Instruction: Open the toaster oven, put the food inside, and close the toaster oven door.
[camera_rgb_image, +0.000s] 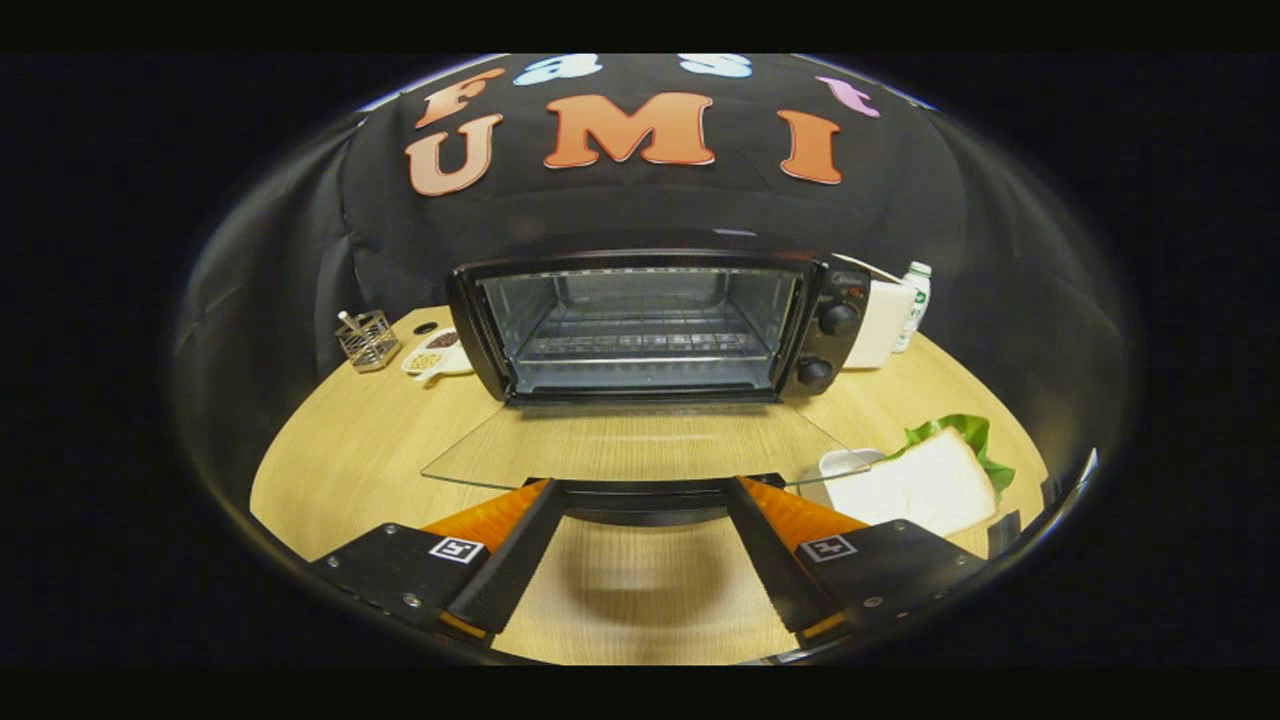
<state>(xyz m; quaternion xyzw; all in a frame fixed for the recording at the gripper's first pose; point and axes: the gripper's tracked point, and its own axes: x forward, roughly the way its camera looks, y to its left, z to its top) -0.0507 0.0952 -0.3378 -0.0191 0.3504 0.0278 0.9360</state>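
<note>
Toaster oven (640, 325) at the far middle of the wooden table (340, 470), squarely ahead of the fingers, cavity bare apart from the wire rack (635, 345). Glass door (640, 440) already dropped flat toward the near side, its dark handle (640, 497) lying right at the fingertips. Gripper (640, 490) spread wide, holding nothing, one finger at each end of that handle; touching or merely hovering, hard to tell. Opening step apparently done, then; next in hand, by judgement, fetching the food. Slice of white bread (915, 485) on the near right, resting over a green leaf (965, 432), just right of the open door's corner and close beside the right finger. Small white dish (845, 462) touching or nearly touching the bread's left edge, near the door's right corner. To do it well: back clear of the handle first, without lifting the door; swing right, low and level; take the slice across its thickness with a light squeeze, soft crumb likely to crush or tear; mind the dish. Carry over the glass, not dragging on it, and onto the rack's middle, well past the sill. Further off, unlikely to interfere: white box (880, 322) and bottle (913, 300) at the far right, wire basket (366, 340) and small bowls (436, 355) at the far left.
</note>
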